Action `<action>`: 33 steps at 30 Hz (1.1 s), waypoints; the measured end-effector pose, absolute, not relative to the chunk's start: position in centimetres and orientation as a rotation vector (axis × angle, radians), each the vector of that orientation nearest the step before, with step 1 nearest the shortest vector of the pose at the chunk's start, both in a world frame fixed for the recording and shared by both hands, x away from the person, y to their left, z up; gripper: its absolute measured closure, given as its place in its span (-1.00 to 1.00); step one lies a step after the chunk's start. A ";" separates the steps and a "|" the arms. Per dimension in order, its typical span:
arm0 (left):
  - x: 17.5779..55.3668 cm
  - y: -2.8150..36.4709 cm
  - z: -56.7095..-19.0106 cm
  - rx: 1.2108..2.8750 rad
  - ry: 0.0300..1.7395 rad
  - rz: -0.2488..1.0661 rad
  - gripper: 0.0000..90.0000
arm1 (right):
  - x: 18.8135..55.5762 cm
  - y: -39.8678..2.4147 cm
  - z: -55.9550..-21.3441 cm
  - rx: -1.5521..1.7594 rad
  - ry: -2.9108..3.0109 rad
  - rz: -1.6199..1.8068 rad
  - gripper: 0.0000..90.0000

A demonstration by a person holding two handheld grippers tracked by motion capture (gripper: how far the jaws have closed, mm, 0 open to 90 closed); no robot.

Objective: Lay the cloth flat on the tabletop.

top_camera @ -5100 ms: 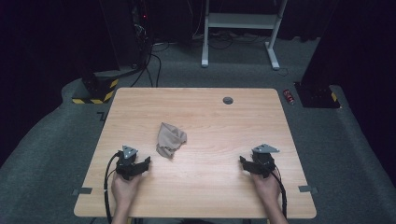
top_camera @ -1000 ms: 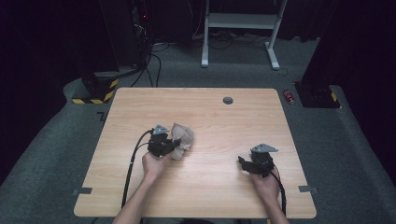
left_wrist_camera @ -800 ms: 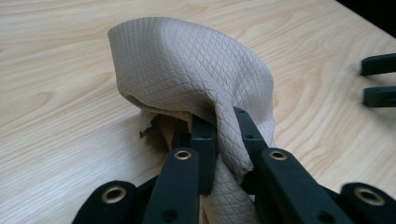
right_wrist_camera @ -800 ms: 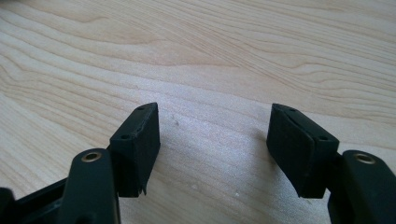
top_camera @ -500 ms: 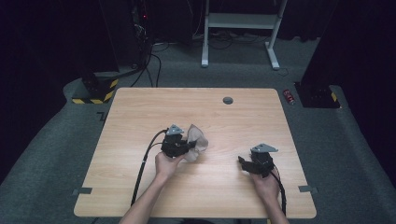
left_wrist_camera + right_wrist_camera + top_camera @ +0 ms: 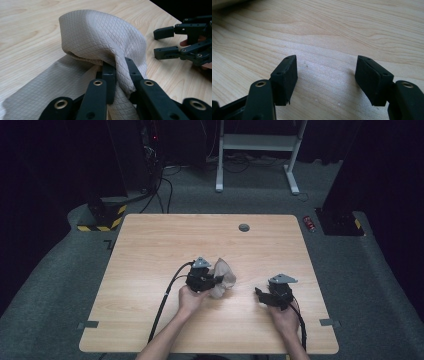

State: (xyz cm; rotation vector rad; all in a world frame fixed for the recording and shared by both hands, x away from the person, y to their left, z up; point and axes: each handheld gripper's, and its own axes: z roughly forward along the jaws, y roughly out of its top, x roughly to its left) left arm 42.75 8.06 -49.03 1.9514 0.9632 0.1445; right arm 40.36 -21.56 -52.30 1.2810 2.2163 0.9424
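the left gripper [image 6: 216, 281] pinched the cloth [image 6: 223, 277]; the right gripper [image 6: 260, 294], jaws wide and empty, waited just right of it.

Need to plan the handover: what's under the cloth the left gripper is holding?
The left gripper pinches the cloth. Its lower part lies flat on the table. Anything beneath that part is hidden.

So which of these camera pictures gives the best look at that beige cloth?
The left gripper view: the cloth is close up, its quilted weave plain, bunched and pinched by the left gripper. The high view has the cloth as a small crumpled lump at mid-table. The right gripper view looks at bare table between open fingers.
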 end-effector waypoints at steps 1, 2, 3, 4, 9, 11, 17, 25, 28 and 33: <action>42.8 8.1 -49.0 1.951 0.963 0.145 0.82 | 40.4 -21.6 -52.3 1.281 2.216 0.942 -0.24; 42.8 7.8 -49.2 1.959 0.964 0.141 0.82 | 40.4 -21.6 -52.3 1.281 2.216 0.943 -0.24; 42.9 7.5 -49.5 1.969 0.964 0.134 0.81 | 40.4 -21.6 -52.3 1.283 2.216 0.942 -0.24; 42.9 7.3 -49.7 1.975 0.966 0.127 0.81 | 40.4 -21.6 -52.3 1.281 2.216 0.942 -0.24; 42.9 6.8 -50.1 2.009 0.966 0.143 0.61 | 40.4 -21.6 -52.3 1.281 2.216 0.943 -0.24; 42.7 6.7 -50.2 2.018 0.974 0.150 0.47 | 40.4 -21.6 -52.3 1.282 2.216 0.943 -0.24; 41.4 8.0 -49.8 2.002 0.983 0.227 0.30 | 40.4 -21.6 -52.3 1.281 2.216 0.943 -0.23; 38.4 10.2 -50.7 1.995 1.015 0.272 0.24 | 40.3 -21.4 -52.3 1.268 2.219 0.948 -0.11; 37.5 10.4 -51.2 2.004 1.030 0.282 0.21 | 40.1 -21.2 -52.3 1.262 2.215 0.957 0.17; 36.8 10.2 -51.8 2.000 1.057 0.295 0.12 | 39.1 -19.6 -51.8 1.199 2.271 1.023 0.51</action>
